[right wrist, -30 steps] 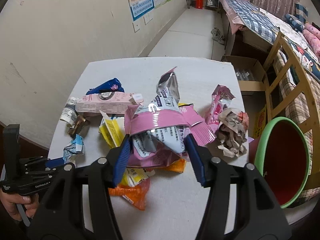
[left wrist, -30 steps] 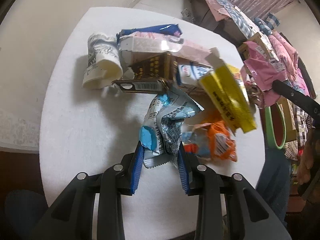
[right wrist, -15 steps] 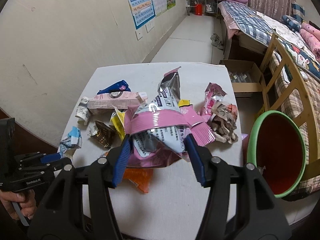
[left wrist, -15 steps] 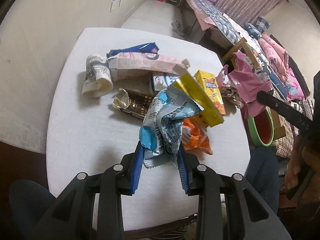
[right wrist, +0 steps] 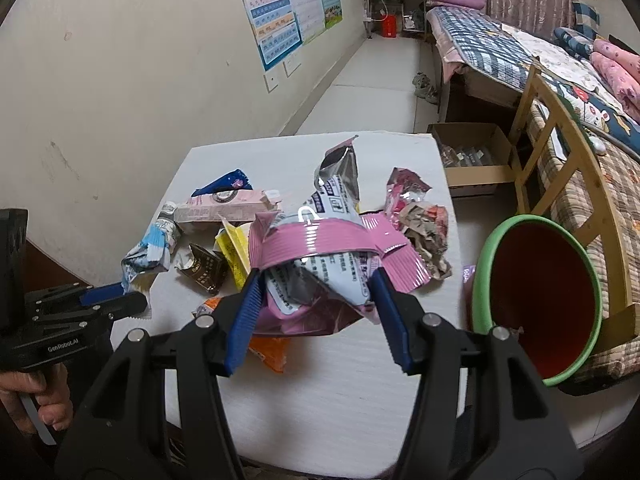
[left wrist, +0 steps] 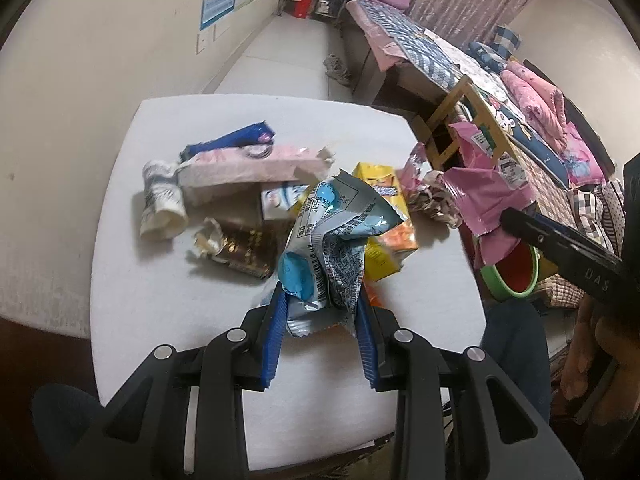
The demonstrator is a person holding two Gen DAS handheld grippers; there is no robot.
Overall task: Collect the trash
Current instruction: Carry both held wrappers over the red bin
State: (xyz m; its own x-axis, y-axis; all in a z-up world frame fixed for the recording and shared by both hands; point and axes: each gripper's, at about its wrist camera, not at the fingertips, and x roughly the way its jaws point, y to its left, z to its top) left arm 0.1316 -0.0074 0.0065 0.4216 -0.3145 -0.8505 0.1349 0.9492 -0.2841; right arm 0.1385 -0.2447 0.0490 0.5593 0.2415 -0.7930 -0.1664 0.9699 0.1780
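While both our hands are loaded, the question that matters is where the bin lies from each load. Our left gripper (left wrist: 322, 316) is clenched on a crumpled light-blue and silver foil snack wrapper (left wrist: 332, 248), which stands up from the blue pads clear of the white table (left wrist: 160, 300). Our right gripper (right wrist: 316, 300) pinches a crumpled pink and silver plastic snack bag (right wrist: 316, 256), also lifted off the tabletop.

The round bin with a green rim and red inside (right wrist: 540, 300) sits off the table's right edge, lower than the tabletop, its mouth tilted toward us. In the right wrist view it lies just to the right of the pink bag, so we judge the right hand much the nearer; a short swing rightward and a release should do. The left load is across the table from the bin, with the right gripper between them, so it would best follow second.

More litter remains on the table: a long pink carton (left wrist: 248, 164), a yellow box (left wrist: 380, 184), a brown foil wrapper (left wrist: 244, 248) and an orange packet (right wrist: 268, 350).
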